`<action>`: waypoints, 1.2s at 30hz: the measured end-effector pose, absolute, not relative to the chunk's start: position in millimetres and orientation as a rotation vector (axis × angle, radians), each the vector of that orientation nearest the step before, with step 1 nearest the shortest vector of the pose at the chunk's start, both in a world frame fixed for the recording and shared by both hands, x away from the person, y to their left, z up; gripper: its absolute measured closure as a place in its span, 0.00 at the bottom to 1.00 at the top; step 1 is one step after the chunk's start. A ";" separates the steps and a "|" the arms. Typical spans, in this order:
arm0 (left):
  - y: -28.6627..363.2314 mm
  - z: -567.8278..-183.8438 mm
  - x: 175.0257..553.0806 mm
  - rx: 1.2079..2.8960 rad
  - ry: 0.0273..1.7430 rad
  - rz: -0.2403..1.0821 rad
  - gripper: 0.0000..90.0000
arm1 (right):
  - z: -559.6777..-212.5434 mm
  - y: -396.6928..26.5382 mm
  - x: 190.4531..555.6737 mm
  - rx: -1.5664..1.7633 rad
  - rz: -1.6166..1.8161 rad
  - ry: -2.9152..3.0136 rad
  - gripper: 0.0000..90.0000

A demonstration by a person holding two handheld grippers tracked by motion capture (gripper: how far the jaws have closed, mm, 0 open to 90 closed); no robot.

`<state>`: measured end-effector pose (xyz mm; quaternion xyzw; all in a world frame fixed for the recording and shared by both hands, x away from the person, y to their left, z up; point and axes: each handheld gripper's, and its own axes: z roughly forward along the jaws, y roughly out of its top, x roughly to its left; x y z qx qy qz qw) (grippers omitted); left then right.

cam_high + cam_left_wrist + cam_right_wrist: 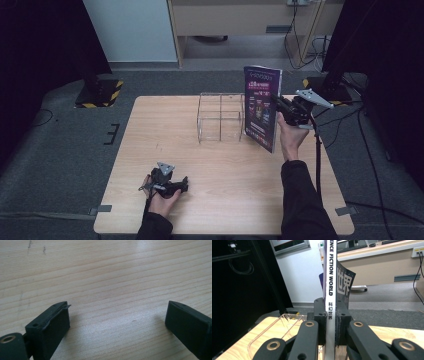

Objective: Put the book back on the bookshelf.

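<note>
Right tool [286,106] clamps the upright magazine [262,107] by its spine beside the clear rack [220,117]; a one-edge grip risks pivoting or slipping. Left tool [170,184] rests released on the table [240,185].

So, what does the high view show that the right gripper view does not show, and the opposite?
The high view alone gives the magazine's purple cover, the left gripper lying low at the near part of the table, jaws open, and both forearms. The right gripper view alone gives the white spine printed "SCIENCE FICTION WORLD" in part, pinched between the jaws. Both show the right gripper shut on the upright magazine, the clear divided rack and the wooden table.
</note>
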<state>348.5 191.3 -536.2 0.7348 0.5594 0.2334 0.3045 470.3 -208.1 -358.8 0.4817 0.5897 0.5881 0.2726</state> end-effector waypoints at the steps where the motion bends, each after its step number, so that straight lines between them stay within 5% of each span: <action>1: 191.3 -536.2 348.5 1.946 1.482 0.618 0.05 | -358.8 -208.1 470.3 1.296 1.583 1.587 0.92; 36: 191.2 -536.3 348.5 1.946 1.483 0.619 0.05 | -379.6 -205.4 451.1 1.218 1.494 1.710 0.92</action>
